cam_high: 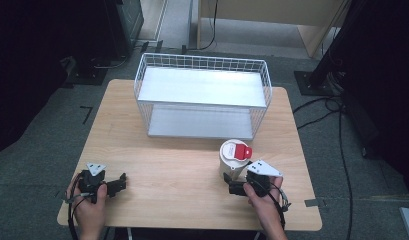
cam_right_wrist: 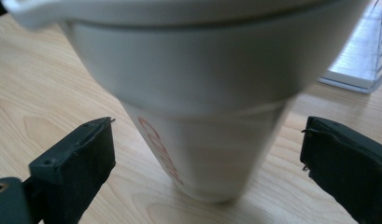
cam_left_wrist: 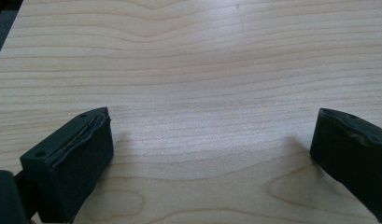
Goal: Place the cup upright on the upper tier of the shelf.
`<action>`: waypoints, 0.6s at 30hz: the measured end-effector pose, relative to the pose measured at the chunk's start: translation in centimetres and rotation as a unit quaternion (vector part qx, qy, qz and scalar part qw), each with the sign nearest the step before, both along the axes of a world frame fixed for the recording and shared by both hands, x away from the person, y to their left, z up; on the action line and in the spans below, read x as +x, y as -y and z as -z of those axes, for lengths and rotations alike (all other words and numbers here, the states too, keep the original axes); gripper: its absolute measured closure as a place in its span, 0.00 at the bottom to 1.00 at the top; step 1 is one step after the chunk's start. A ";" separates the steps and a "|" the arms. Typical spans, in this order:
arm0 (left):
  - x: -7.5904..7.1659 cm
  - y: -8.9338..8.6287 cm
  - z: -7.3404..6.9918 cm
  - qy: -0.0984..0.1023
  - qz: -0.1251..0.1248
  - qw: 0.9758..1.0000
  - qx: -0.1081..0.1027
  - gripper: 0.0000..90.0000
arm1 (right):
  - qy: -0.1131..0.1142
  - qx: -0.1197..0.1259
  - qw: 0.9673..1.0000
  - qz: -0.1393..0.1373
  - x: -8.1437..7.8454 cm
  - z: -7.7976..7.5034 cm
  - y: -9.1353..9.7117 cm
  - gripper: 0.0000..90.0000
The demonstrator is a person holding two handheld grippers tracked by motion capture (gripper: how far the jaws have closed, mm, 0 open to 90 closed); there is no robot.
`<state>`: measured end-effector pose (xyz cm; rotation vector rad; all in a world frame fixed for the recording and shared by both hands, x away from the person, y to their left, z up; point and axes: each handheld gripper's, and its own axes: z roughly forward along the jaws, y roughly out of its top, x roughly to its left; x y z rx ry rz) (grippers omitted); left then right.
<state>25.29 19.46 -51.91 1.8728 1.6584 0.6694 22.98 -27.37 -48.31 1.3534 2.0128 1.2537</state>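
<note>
At lower left of the high view the left tool [cam_high: 117,184] is being held wide apart over bare table [cam_high: 167,165]; right of centre, the right tool [cam_right_wrist: 205,154] is being spread wide around the upright white cup [cam_high: 233,157], not yet touching. The tall, narrow-based cup could be tipped by an off-centre closing, with the wire rack [cam_high: 202,95] standing behind and grey floor surrounding.

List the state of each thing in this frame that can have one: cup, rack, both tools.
Cup: upright on the table, lid on with its red tab, not gripped.
Wire rack: upright at the far side of the table, both shelves bare.
Left tool: open, nothing between its jaws, over bare tabletop.
Right tool: open, jaws either side of the cup's base, not touching it.
</note>
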 end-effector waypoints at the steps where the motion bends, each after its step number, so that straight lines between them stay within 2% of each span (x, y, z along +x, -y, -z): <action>1: 0.0 0.0 0.0 0.000 0.000 1.000 0.000 0.00 | 0.003 0.003 1.000 0.001 0.0 -0.1 -0.1 0.07; 6: 0.0 0.0 0.0 0.000 -0.001 1.000 0.000 0.00 | 0.012 0.006 1.000 0.014 0.1 -0.3 -0.5 0.09; 8: 0.0 0.0 0.0 0.000 0.000 1.000 0.000 0.00 | 0.020 0.007 0.999 0.031 0.2 -0.3 -0.8 0.13; 18: 0.0 0.0 0.0 0.000 0.000 1.000 0.000 0.00 | 0.049 0.004 0.997 0.058 0.5 0.0 -1.7 0.11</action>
